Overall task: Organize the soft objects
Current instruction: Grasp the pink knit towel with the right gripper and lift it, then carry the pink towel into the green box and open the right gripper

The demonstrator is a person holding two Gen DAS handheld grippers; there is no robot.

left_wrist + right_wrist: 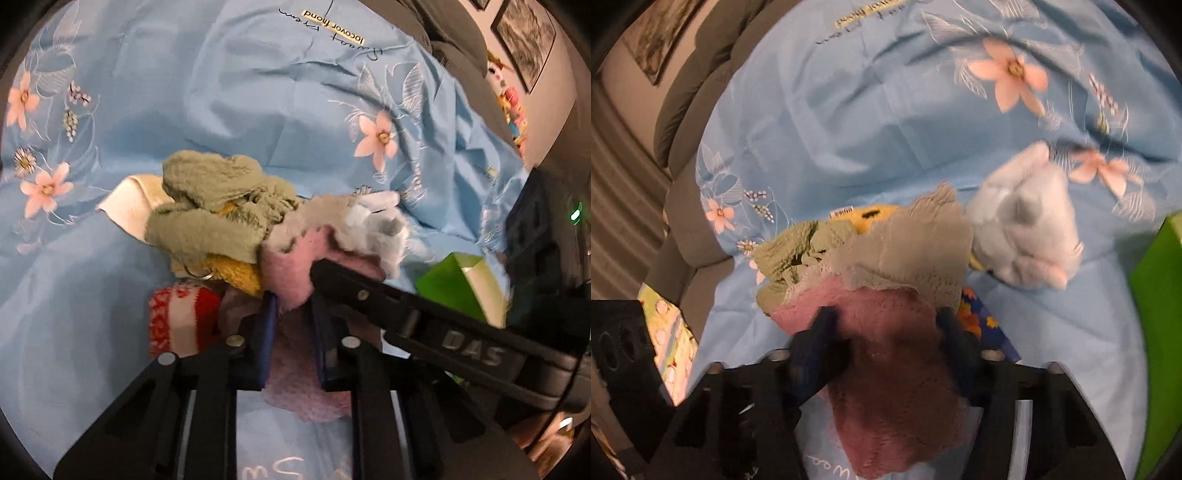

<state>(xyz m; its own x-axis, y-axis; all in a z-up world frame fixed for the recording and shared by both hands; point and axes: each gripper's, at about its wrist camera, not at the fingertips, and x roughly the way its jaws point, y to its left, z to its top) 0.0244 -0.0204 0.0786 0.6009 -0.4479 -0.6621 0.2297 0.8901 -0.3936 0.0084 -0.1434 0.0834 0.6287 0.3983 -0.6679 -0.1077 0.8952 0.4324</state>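
**Those grippers up close**

Both rigs were chunky matte black plastic – left gripper [293, 299] had blue pads [266, 332] and silver screw heads at the linkages. The right gripper [884, 321] had dark blue fingertips too, and "DAS" was embossed on its side.

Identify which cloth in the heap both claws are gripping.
The pink cloth: both the left claw and right claw pinch it, while the green cloth lies untouched behind.
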